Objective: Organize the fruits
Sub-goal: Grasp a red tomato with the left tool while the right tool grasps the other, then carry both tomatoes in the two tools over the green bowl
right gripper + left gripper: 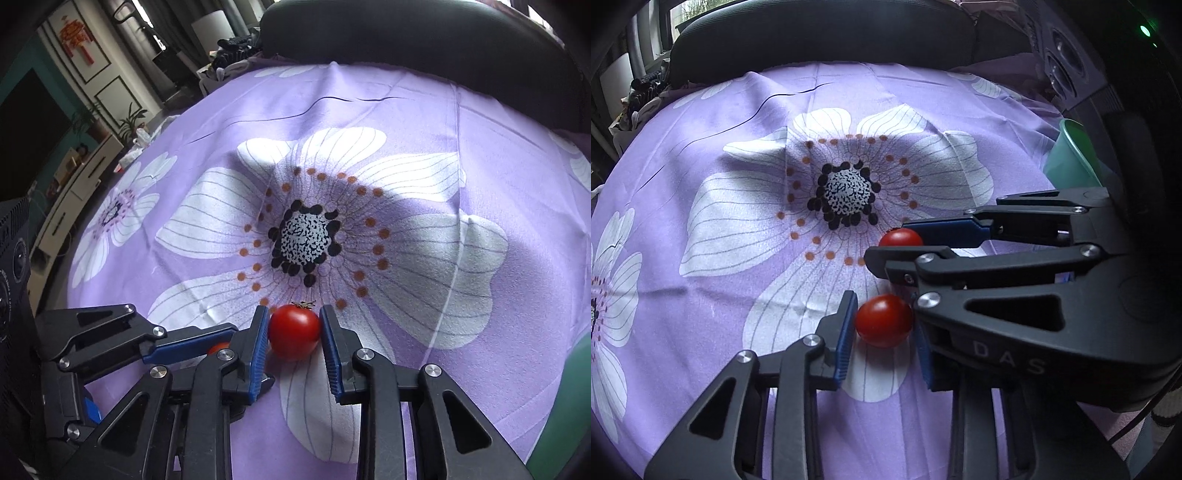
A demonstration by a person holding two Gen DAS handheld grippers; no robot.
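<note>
Purple flowered cloth (701,155) covers the desk, and both tongs are down on it side by side. Left tongs (884,326) pinch one red tomato (884,320) between blue pads; right tongs (293,334) pinch a stemmed tomato (294,331), close beside.

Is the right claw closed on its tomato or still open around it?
Shut on it. In the right wrist view, both blue pads of the right claw press the sides of the stemmed tomato, which sits on the purple flowered cloth.
</note>
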